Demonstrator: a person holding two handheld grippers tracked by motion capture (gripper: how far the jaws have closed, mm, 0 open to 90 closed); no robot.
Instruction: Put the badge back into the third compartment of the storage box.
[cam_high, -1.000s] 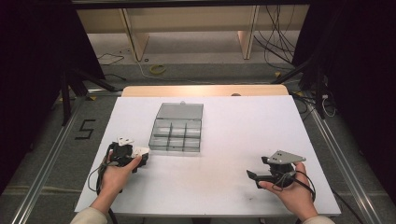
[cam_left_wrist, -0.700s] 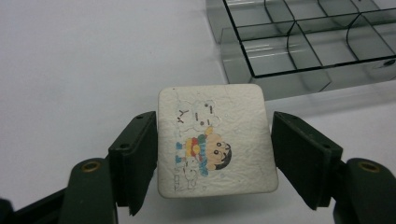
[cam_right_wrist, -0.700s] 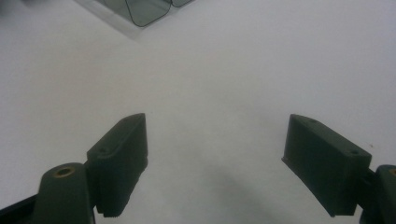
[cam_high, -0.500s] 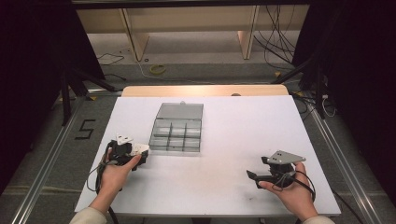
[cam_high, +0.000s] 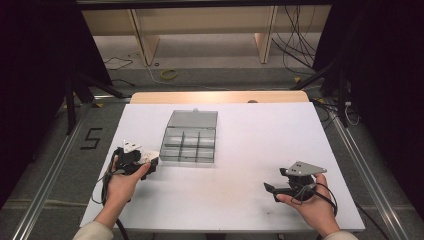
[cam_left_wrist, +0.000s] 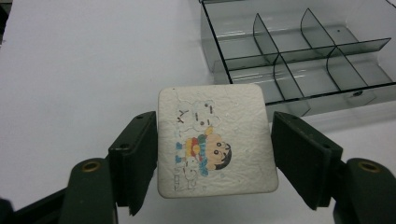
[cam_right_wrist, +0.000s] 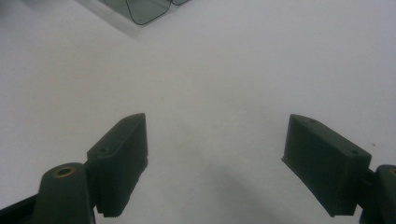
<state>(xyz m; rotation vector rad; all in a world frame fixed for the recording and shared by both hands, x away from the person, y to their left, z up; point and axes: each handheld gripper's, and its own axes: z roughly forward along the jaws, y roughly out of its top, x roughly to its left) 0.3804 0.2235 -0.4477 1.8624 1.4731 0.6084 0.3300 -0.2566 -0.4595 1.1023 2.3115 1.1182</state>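
White tabletop (cam_high: 240, 150) lit, dark surrounds. Left gripper (cam_left_wrist: 212, 154) held square white coaster with cartoon print (cam_left_wrist: 215, 142) between jaws, left jaw touching edge; small gap seemed to show at right jaw, so grip judged light. Coaster likely light, stiff, matt-textured, not slippery; could chip if dropped. Best hold: opposite flat edges, mid-height. Clear grey plastic divided organiser box (cam_left_wrist: 299, 51) lay just ahead and right of left gripper, compartments bare. Right gripper (cam_right_wrist: 215, 158) held jaws wide apart, nothing between, well apart from box.

Divided box (cam_high: 190, 137) lies mid-table (cam_high: 260, 135); coaster (cam_left_wrist: 215, 140) near its left front corner, between fingers (cam_left_wrist: 135, 158).
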